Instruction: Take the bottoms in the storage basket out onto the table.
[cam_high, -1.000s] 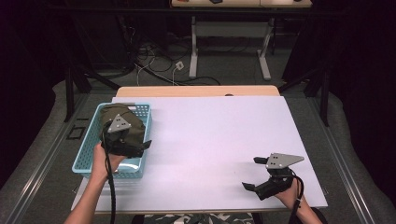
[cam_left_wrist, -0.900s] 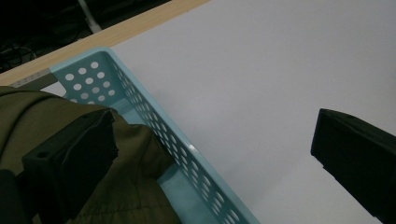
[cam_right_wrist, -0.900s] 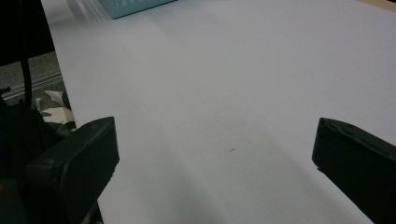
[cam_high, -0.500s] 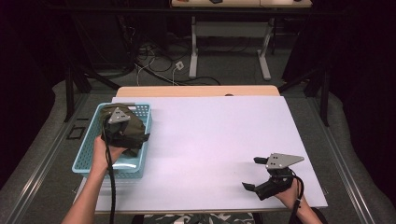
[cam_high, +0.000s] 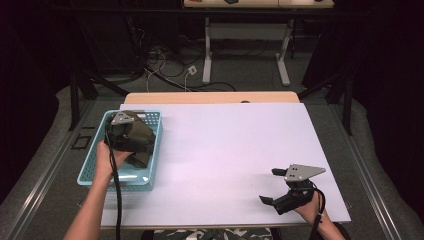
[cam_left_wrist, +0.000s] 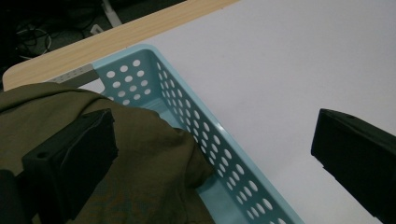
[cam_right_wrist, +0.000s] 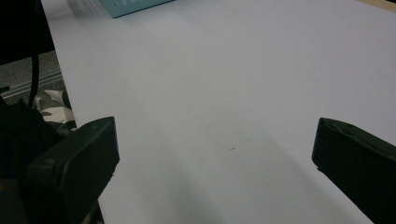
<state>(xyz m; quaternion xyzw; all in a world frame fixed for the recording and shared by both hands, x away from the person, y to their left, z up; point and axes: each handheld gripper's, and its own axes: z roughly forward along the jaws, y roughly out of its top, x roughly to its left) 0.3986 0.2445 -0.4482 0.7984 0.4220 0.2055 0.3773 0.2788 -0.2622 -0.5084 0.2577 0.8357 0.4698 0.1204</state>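
Olive-green cloth lies bunched under the left hand-held gripper at centre left of the high view, inside the pale blue perforated basket. The jaws gape wide: one rests over the fabric, the other hangs beyond the basket's wall above the white bench. Nothing is gripped. At lower right the right hand-held gripper sits wide and empty. Judging by this, lifting the garment out remains.

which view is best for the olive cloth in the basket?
Left gripper view: the olive cloth sits close up inside the blue basket, folds visible. High view shows it small, partly behind the left gripper. Right gripper view catches a basket corner.
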